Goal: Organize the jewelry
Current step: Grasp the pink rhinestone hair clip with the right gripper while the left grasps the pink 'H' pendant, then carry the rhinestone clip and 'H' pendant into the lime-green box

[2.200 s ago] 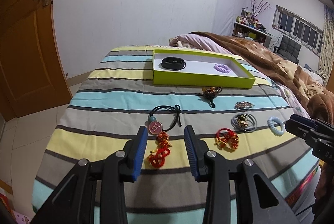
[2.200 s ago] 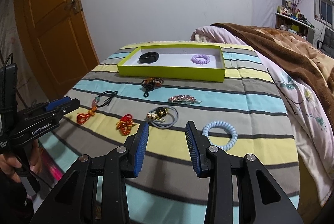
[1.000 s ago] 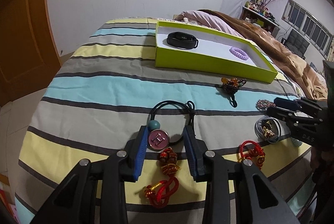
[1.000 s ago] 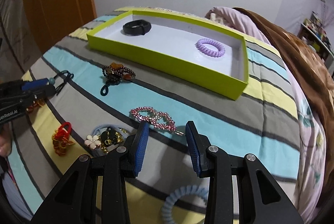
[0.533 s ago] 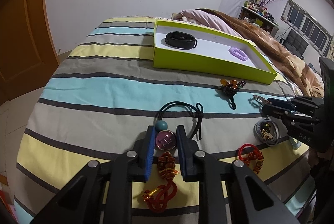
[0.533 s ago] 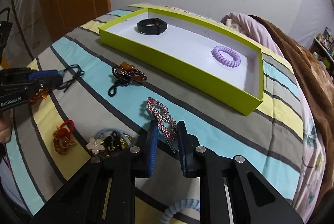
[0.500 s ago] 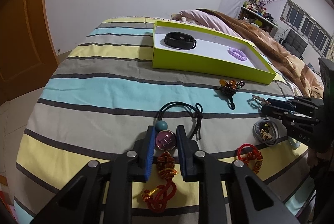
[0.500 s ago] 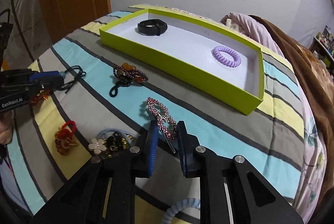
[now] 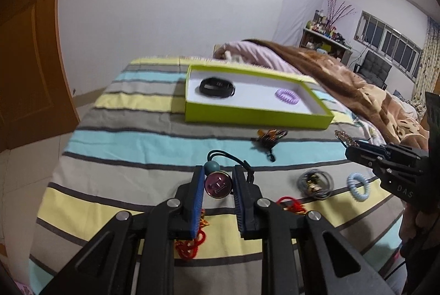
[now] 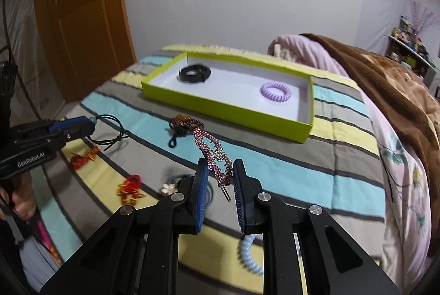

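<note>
My left gripper (image 9: 218, 186) is shut on a round pink pendant (image 9: 217, 184) with a teal bead and black cord, lifted above the striped bedspread; its red knot tassel (image 9: 189, 242) hangs below. My right gripper (image 10: 218, 179) is shut on a pink rhinestone hair clip (image 10: 211, 152), raised off the bed. The lime-green box (image 9: 247, 113) lies farther back and holds a black band (image 9: 217, 87) and a purple coil tie (image 9: 287, 97). The box (image 10: 225, 105) also shows in the right wrist view.
On the bedspread lie a brown beaded charm (image 9: 268, 136), a grey hair tie bundle (image 9: 315, 182), a light blue coil tie (image 9: 357, 186) and a red knot charm (image 10: 130, 187). A brown blanket (image 10: 385, 80) covers the bed's right. An orange door (image 10: 79, 6) stands left.
Both grippers have risen from the bedspread with their items. The pendant and its tassel now hang off the bed, and the hair clip is lifted clear.
</note>
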Motion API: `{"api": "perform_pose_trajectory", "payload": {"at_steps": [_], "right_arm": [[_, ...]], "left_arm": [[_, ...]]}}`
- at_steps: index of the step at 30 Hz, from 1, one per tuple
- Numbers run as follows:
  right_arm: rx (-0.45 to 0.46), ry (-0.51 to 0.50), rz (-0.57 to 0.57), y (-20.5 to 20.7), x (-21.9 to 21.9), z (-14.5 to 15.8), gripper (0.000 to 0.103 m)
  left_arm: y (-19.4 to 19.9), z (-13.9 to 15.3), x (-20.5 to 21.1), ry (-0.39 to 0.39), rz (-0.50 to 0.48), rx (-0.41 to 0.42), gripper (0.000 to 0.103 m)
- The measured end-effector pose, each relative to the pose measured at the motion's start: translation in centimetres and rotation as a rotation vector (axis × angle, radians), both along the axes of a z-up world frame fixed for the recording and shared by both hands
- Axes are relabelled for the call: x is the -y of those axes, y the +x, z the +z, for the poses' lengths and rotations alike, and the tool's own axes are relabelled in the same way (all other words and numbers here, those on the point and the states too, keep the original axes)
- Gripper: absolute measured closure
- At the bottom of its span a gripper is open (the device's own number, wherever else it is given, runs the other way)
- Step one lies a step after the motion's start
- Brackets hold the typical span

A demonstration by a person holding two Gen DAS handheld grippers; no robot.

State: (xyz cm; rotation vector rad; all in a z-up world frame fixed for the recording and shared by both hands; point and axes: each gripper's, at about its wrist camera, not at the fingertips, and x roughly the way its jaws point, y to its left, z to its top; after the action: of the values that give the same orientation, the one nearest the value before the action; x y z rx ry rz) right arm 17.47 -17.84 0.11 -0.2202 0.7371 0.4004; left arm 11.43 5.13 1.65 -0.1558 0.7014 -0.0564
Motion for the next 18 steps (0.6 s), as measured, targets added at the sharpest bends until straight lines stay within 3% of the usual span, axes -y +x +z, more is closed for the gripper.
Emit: {"api": "perform_pose_trajectory", "payload": {"at_steps": [18], "right_arm": [[0.107, 0.083, -0.076, -7.6, 0.7, 4.3, 0.084]], "left_arm": [[-4.2, 4.8, 3.4, 0.041, -0.044, 0.125, 0.082]]}}
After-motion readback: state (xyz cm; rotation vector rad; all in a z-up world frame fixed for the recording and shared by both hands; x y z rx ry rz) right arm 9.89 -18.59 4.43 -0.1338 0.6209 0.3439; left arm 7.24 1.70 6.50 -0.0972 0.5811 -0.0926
